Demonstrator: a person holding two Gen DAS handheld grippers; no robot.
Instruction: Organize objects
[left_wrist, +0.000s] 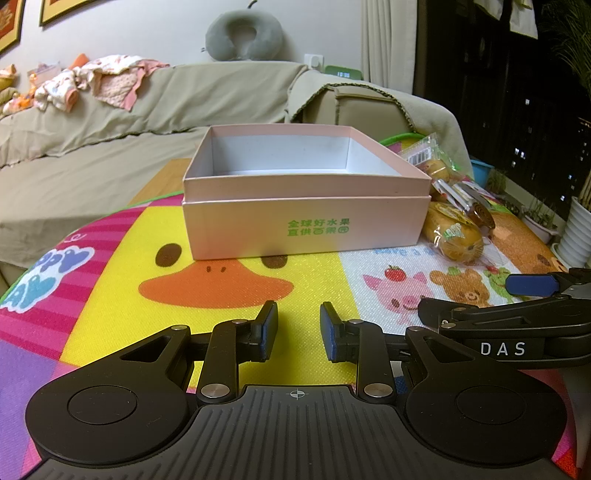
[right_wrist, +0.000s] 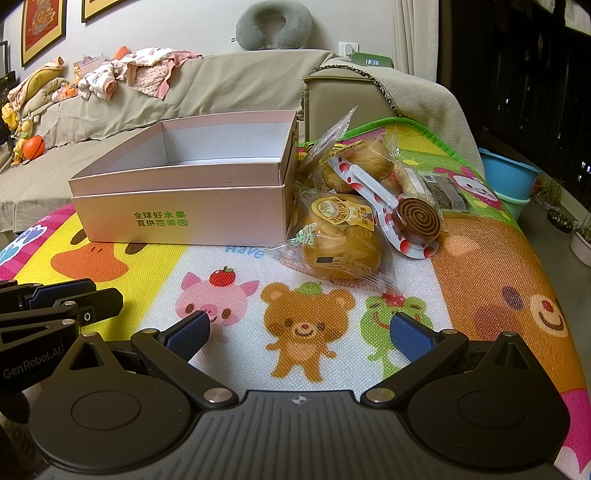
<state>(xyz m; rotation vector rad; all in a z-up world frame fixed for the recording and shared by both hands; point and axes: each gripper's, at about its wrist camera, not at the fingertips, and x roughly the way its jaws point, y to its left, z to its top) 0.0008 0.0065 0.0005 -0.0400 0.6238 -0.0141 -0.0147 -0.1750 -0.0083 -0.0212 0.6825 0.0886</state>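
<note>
An empty pink box (left_wrist: 303, 225) with green print stands open on the cartoon play mat (left_wrist: 122, 280); it also shows in the right wrist view (right_wrist: 181, 218). To its right lie wrapped buns (right_wrist: 340, 243), a second wrapped bun (right_wrist: 354, 166) behind, a red-spotted white spoon (right_wrist: 373, 195) and a brown spiral coil (right_wrist: 421, 219). My left gripper (left_wrist: 298, 330) hovers in front of the box, jaws a little apart and empty. My right gripper (right_wrist: 299, 334) is wide open and empty, in front of the buns.
A covered sofa (right_wrist: 221, 88) with clothes (right_wrist: 125, 74) and a grey neck pillow (right_wrist: 273, 26) runs behind the mat. A small dark packet (right_wrist: 443, 192) lies behind the coil. Blue and green tubs (right_wrist: 509, 177) and plant pots (left_wrist: 580, 229) stand at right.
</note>
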